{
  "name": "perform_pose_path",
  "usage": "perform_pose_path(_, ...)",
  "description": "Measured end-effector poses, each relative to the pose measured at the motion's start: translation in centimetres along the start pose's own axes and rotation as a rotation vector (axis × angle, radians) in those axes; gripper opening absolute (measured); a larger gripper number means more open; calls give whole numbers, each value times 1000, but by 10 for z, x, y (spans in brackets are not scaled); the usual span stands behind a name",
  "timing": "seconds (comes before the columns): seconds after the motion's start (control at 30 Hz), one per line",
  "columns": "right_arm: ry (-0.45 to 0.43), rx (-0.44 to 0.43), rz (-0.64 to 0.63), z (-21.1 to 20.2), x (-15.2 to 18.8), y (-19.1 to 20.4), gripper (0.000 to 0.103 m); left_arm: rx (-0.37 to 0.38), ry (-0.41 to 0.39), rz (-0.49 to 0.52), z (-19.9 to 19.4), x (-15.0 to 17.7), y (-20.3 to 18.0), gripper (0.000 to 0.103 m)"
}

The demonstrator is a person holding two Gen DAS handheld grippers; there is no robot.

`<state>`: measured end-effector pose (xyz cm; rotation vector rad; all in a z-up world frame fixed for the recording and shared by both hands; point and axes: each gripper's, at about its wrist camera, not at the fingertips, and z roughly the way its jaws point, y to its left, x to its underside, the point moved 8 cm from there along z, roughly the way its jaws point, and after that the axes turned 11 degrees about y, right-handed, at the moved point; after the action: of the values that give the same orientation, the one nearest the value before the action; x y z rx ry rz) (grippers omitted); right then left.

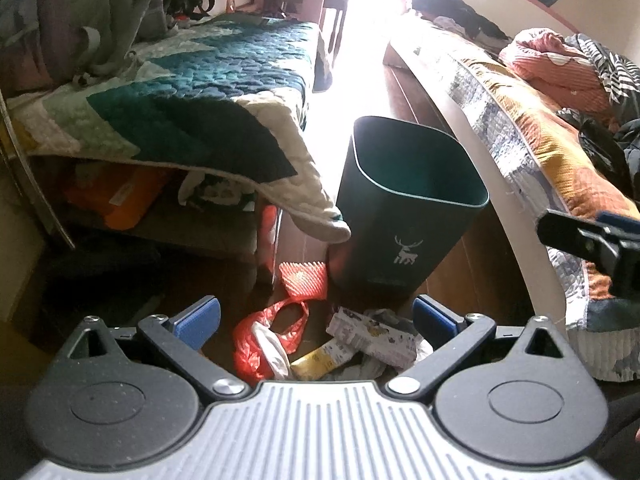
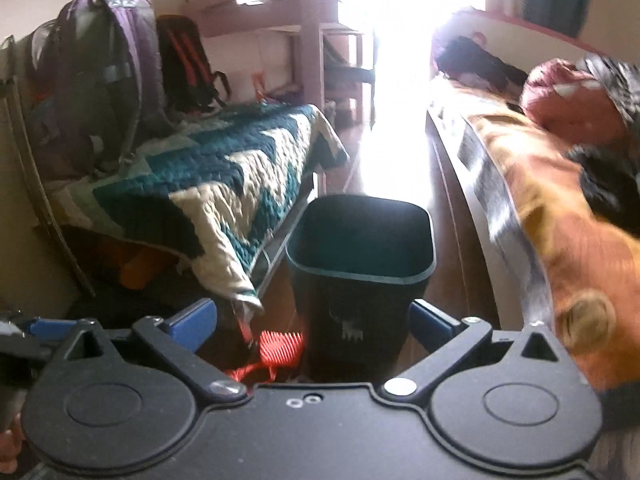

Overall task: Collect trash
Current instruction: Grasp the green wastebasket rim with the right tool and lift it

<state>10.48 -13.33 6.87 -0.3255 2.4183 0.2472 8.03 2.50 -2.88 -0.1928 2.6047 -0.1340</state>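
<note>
A dark green bin (image 1: 404, 208) with a white deer print stands open on the floor between two beds; it also shows in the right wrist view (image 2: 360, 256). Trash lies in front of it: a red plastic bag (image 1: 260, 344), a yellow wrapper (image 1: 320, 362), crumpled printed paper (image 1: 372, 336) and a red ribbed piece (image 1: 304, 280). My left gripper (image 1: 316, 320) is open and empty, low over the trash. My right gripper (image 2: 312, 322) is open and empty, higher, facing the bin. The red ribbed piece (image 2: 280, 346) shows below it.
A bed with a teal and white quilt (image 1: 192, 112) is on the left, its corner hanging near the bin. A bed with an orange cover (image 1: 560, 152) is on the right. Backpacks (image 2: 108, 80) lean on the left bed. Clutter lies under the left bed (image 1: 120, 200).
</note>
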Motion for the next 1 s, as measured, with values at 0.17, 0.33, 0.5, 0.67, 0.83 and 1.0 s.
perform_pose_path(0.17,21,-43,-70,19,-18,5,103,-23,-15,2,5,-16,0,103)
perform_pose_path(0.33,10,0,-126,39,-40,-10,103,-20,-39,10,10,-40,-4,103)
perform_pose_path(0.5,-16,170,-186,73,-70,-43,101,80,-73,9,16,-61,-15,103)
perform_pose_path(0.67,66,259,-213,133,-81,-77,91,74,-62,22,34,-68,-17,103)
perform_pose_path(0.83,212,284,-158,194,-81,-113,88,62,-31,49,54,-64,-12,103)
perform_pose_path(1.0,332,269,-55,239,-78,-145,74,39,3,58,68,-55,-2,103)
